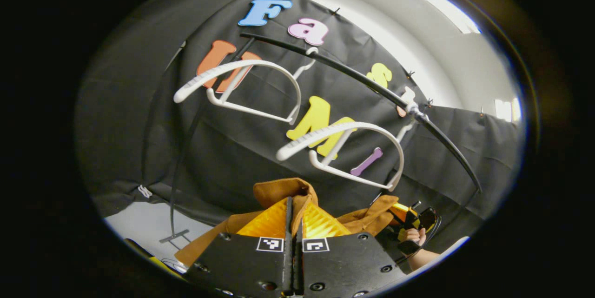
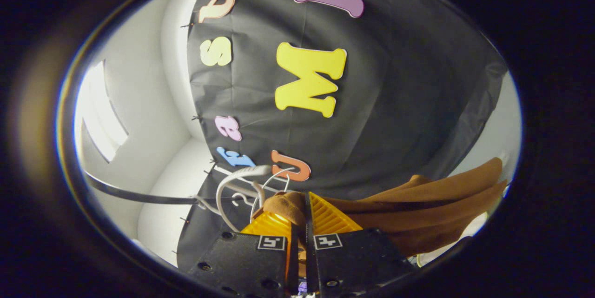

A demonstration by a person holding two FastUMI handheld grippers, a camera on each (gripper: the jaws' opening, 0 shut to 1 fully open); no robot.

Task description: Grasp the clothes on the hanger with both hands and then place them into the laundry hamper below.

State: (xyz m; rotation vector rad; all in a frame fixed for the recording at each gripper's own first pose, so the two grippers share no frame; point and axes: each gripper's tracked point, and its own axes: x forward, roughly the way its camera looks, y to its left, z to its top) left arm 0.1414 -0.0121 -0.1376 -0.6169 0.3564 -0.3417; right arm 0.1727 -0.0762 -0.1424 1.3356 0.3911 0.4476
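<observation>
Nearest in the left gripper view, the left gripper (image 1: 294, 216) has its fingers drawn together on a fold of the soft tan-brown cloth garment (image 1: 283, 192), which bunches up above the tips and spills down to both sides. In the right gripper view, the right gripper (image 2: 302, 214) is likewise clamped on a bunched corner of the same garment (image 2: 418, 209), the rest trailing off to one side in long loose folds.

The garment hangs between the two grippers, clear of the hangers and held up by the two pinches alone. It looks light and limp, with no stiffness of its own: it will sag, swing and fold wherever it is not held. The weave seems matte rather than slick, so a pinch on a doubled fold should hold better than one on a single edge. Taking it at two well-separated points near its upper edge keeps it spread and easier to lower.

Farther off in the left gripper view, the other gripper with a hand (image 1: 413, 236) on it is low at the edge, close to the cloth. Beyond it, two bare white plastic hangers (image 1: 241, 86) hang from a thin dark metal rail (image 1: 362, 82). The laundry hamper is presumably lower down, out of frame.
</observation>
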